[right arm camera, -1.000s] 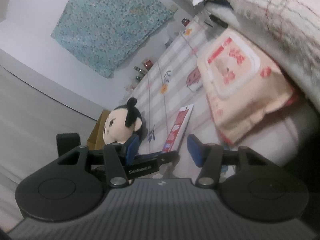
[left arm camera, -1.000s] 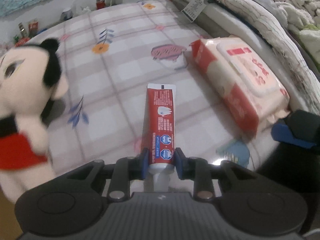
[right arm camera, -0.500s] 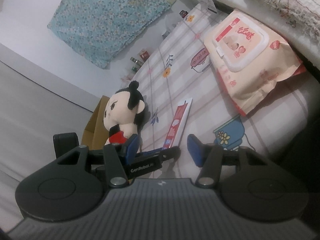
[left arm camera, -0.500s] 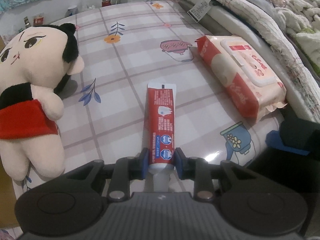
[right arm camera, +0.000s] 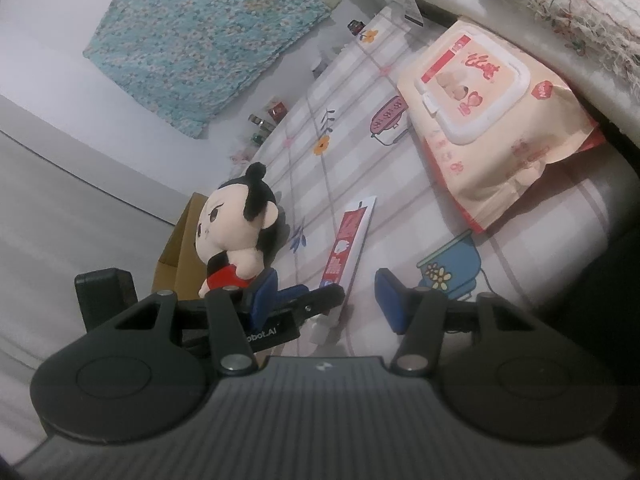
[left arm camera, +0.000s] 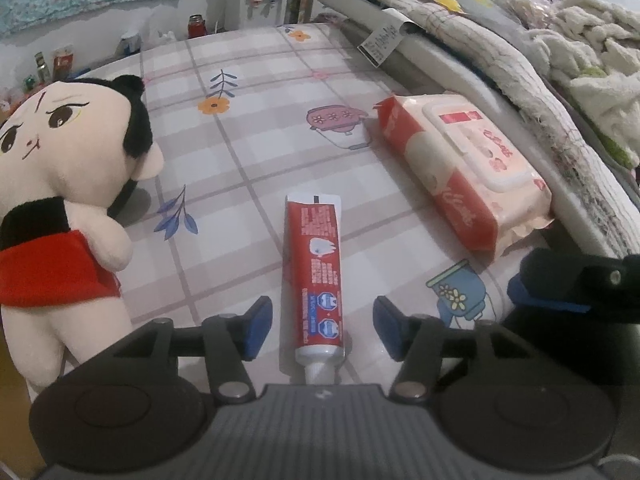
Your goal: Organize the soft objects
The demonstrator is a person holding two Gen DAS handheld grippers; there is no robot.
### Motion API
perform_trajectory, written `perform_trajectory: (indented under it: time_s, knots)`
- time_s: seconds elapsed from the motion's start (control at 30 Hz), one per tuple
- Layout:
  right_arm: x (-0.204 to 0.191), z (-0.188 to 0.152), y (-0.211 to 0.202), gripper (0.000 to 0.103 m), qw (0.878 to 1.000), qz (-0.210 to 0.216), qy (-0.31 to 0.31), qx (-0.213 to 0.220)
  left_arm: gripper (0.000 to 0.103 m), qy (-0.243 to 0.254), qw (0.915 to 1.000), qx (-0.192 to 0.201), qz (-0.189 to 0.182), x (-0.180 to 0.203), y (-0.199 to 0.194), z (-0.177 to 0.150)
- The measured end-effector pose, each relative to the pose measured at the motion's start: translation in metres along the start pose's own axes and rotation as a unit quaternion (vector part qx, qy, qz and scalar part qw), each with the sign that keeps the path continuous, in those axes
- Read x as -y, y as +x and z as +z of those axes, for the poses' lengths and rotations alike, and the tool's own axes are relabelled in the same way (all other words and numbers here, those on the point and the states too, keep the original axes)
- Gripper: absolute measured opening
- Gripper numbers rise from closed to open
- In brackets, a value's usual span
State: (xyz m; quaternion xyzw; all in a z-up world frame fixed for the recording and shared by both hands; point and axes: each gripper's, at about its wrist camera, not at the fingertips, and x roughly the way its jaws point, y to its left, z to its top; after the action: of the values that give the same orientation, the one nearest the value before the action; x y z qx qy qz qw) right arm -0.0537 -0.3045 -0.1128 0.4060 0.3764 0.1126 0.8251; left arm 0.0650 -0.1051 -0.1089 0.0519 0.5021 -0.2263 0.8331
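Note:
A red toothpaste tube [left arm camera: 316, 276] lies on the checked tablecloth [left arm camera: 248, 152], cap end toward me. My left gripper [left arm camera: 320, 330] is open, its blue fingers on either side of the tube's cap end without touching it. A plush doll [left arm camera: 60, 184] in a red top sits at the left. A pink wet-wipes pack [left arm camera: 460, 172] lies at the right. My right gripper [right arm camera: 326, 300] is open and empty at the table's near right corner; its view shows the tube [right arm camera: 348, 244], the doll [right arm camera: 236, 228], the wipes pack [right arm camera: 488, 124] and the left gripper's fingers [right arm camera: 316, 296].
Folded blankets and bedding [left arm camera: 540, 48] are piled along the right edge of the table. Small bottles and cans [left arm camera: 56, 64] stand at the far side by the wall. A cardboard box [right arm camera: 180, 248] stands beside the table behind the doll.
My left gripper was shut on the toothpaste tube's cap end; it has opened and the tube now lies free on the cloth. The right gripper has shifted its view slightly.

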Motion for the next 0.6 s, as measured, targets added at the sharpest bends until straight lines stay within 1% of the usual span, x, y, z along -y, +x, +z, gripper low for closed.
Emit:
perform_trajectory:
  time_s: [0.1,0.2,0.27,0.3,0.33,0.5,0.6]
  knots:
    - [0.002,0.001,0.001,0.054,1.000,0.000,0.004,-0.001,0.056,0.009,0.9999,-0.009,0.001,0.002,0.006,0.001]
    - [0.003,0.001,0.002,0.054,1.000,0.000,0.007,-0.001,0.049,0.017,0.9995,-0.027,0.002,0.003,0.016,0.001]
    - [0.005,0.002,0.003,0.054,1.000,0.000,0.010,-0.001,0.034,0.022,0.9992,-0.031,0.013,0.005,0.022,0.000]
    - [0.005,0.002,0.003,0.054,1.000,0.000,0.011,-0.001,0.028,0.027,0.9990,-0.029,0.020,0.006,0.022,0.000]
    - [0.007,0.002,0.004,0.054,1.000,0.000,0.013,-0.001,0.029,0.032,0.9987,-0.029,0.026,0.007,0.022,0.001]
    - [0.014,0.003,0.010,0.055,1.000,0.007,0.029,-0.009,0.028,0.006,0.9994,-0.032,0.011,-0.001,0.020,0.002]
    - [0.020,0.002,0.018,0.059,0.998,0.016,0.051,-0.020,0.028,-0.032,0.9986,-0.035,-0.022,-0.011,0.013,0.000]
